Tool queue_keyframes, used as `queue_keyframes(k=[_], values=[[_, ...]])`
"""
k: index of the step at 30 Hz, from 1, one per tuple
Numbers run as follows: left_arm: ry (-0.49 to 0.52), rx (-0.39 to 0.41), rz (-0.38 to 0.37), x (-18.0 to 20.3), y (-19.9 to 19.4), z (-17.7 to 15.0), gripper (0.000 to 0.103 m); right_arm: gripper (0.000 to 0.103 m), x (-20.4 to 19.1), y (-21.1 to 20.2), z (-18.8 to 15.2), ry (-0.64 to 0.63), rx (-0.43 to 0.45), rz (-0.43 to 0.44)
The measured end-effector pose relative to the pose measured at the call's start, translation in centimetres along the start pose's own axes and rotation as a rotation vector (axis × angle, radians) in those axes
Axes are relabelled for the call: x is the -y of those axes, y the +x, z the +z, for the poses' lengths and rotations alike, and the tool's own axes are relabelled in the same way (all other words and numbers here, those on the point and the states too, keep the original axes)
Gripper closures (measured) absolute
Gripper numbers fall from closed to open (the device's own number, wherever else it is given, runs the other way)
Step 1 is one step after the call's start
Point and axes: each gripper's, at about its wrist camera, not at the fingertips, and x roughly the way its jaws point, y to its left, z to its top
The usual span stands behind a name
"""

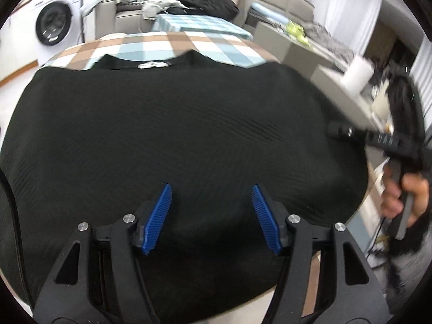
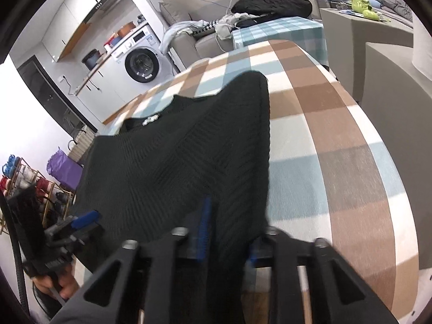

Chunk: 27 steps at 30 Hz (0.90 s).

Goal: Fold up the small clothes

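The black sweater [image 1: 175, 124] is lying spread across the checked tablecloth [image 1: 167, 46], covering most of the tabletop, w/ its collar and a small white label [image 1: 152, 64] at the far end. The knit is looking ribbed, w/ diagonal bands near the shoulder in the right wrist view.

The left gripper [image 1: 212, 213] is hanging over the near part of the sweater, jaws standing apart, blue pads [image 1: 159, 216] facing each other w/ nothing between them; only dark fabric is showing below. Can't tell if the pads are touching the cloth.

The right gripper [image 2: 229, 232] is sitting at the sweater's right-hand edge. Its jaws are pinched on a fold of black fabric: the cloth is bunching up between the fingers and rising as a ridge twd the far shoulder. One blue pad is showing on the left side of that fold; the other is mostly hidden behind the fabric. A hand [image 1: 405, 197] is gripping that tool's handle, seen at the right edge of the left wrist view.

To the right of the sweater the tablecloth is bare, in brown, white and pale blue squares. In the bkgd a washing machine [image 2: 141, 63] is standing by the wall, and a grey sofa [image 2: 194, 27] w/ a pile of clothes is sitting behind the table.
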Motion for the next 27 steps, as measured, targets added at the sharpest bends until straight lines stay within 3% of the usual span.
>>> queue_keyframes(k=[3,7,9,13,18,19,23,26,27], values=[[0.035,-0.023,0.023,1.2,1.2,-0.3,0.043,0.095,-0.1,-0.2,0.6,-0.025,0.022,0.007],[0.054,-0.017,0.038,1.8,1.5,-0.8,0.041,0.095,1.3,1.5,0.7,-0.004,-0.069,-0.063],[0.057,-0.016,0.038,1.7,1.4,-0.9,0.040,0.091,1.5,1.7,0.7,-0.009,-0.086,-0.062],[0.059,-0.015,0.033,1.5,1.7,-0.7,0.038,0.065,1.9,1.2,2.6,0.042,-0.028,-0.042],[0.045,-0.010,0.027,1.1,1.8,-0.5,0.037,0.062,2.9,2.9,6.1,0.136,0.023,-0.062],[0.044,-0.009,0.028,1.2,1.8,-0.5,0.037,0.064,2.8,3.4,6.6,0.132,0.024,-0.066],[0.041,-0.009,0.030,1.0,1.8,-0.5,0.037,0.095,1.3,3.6,7.5,0.070,0.051,-0.060],[0.039,-0.007,0.027,0.7,1.9,-0.4,0.037,0.097,0.2,2.2,7.7,0.020,0.116,-0.016],[0.040,-0.006,0.027,0.7,1.9,-0.4,0.037,0.097,-0.1,2.1,7.8,-0.001,0.117,-0.051]])
